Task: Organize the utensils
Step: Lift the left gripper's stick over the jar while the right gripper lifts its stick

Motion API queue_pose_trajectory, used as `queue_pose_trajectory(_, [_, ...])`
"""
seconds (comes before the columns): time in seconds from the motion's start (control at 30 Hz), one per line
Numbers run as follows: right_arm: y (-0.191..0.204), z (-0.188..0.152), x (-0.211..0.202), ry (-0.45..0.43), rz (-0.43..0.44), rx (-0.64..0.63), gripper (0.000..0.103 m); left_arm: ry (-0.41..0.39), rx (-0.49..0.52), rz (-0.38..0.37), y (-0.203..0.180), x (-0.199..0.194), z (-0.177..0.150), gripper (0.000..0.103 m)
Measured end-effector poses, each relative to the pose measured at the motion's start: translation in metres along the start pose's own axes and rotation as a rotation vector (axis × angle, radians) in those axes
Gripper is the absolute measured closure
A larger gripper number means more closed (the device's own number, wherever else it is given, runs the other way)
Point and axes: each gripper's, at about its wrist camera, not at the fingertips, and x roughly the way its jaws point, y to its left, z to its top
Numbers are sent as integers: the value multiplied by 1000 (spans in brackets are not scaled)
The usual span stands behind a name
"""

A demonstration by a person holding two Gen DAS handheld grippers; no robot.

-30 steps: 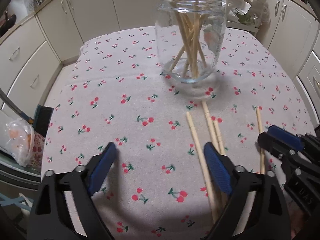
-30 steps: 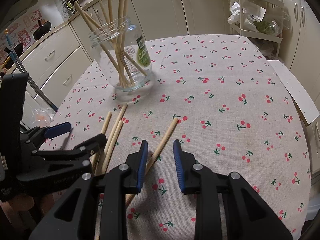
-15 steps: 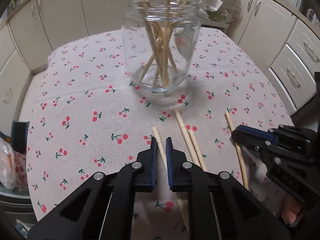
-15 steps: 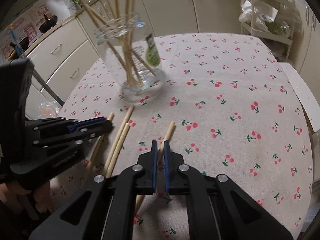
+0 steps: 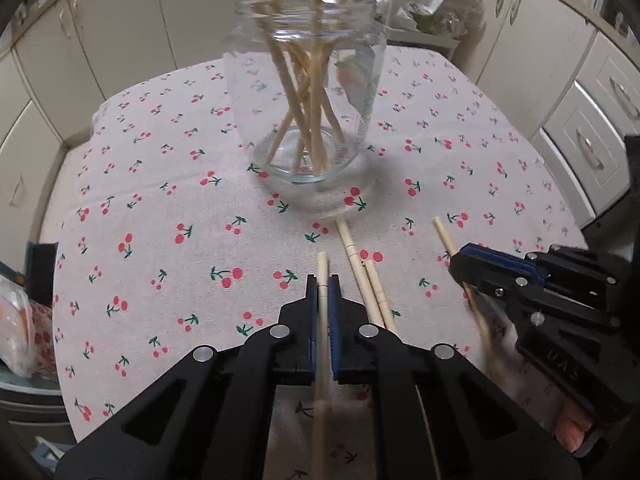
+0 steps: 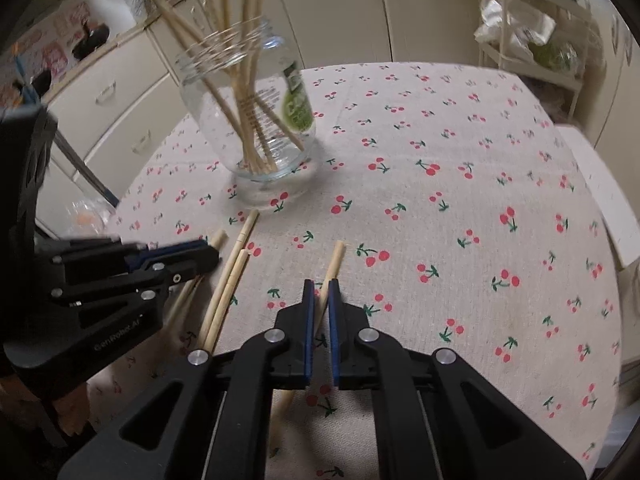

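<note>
Both grippers now clamped, each on one chopstick. L gripper [image 5: 322, 284]: jaws just closed, pads pressed on the left chopstick [image 5: 321, 320], which runs straight between them, along the fingers, tip poking out a little toward the jar [image 5: 306, 92]. R gripper [image 6: 318, 288]: jaws also just closed, gripping the right chopstick [image 6: 334, 262] at a slant, tip leaning up-right past the pads, lower end passing under the left finger.

Still flat on the cherry tablecloth [image 6: 460, 200]: a pair of chopsticks [image 5: 366, 284] side by side, just right of the L gripper, between the two tools. Seen also from the right wrist view as two sticks touching, pointing toward the jar base.

Key relation for next move, as judgement: jar stands ahead of both grippers, more directly in front of the L one, up-left from the R one. Held sticks lie roughly level w/ long axis toward the jar, but jar mouth opens upward and is already crowded w/ other chopsticks leaning out. So probably needed: lift, tilt each stick near upright, then lower through the rim. L seems nearer and better aligned. R stick gripped crooked, so may swing or slip when tilted.
</note>
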Motion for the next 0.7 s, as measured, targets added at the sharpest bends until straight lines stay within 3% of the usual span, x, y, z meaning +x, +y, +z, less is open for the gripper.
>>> queue_pose_trajectory(0.13, [-16,0,-14,-79,105,117,98,-130,-36,-40,7,-31,-2,98])
queue_pose_trajectory(0.23, [-18,4,-36,-195,143,156,98,-320,-73,-72,15,-71,1,98])
queue_pose_trajectory(0.47, [-13,15,-97,-501,133,178,98,-671,-155,-80,22,-137,21,98])
queue_pose_trajectory(0.7, [-5,28,-129,-653,81,132,98,-887,-217,-75,21,-168,60,98])
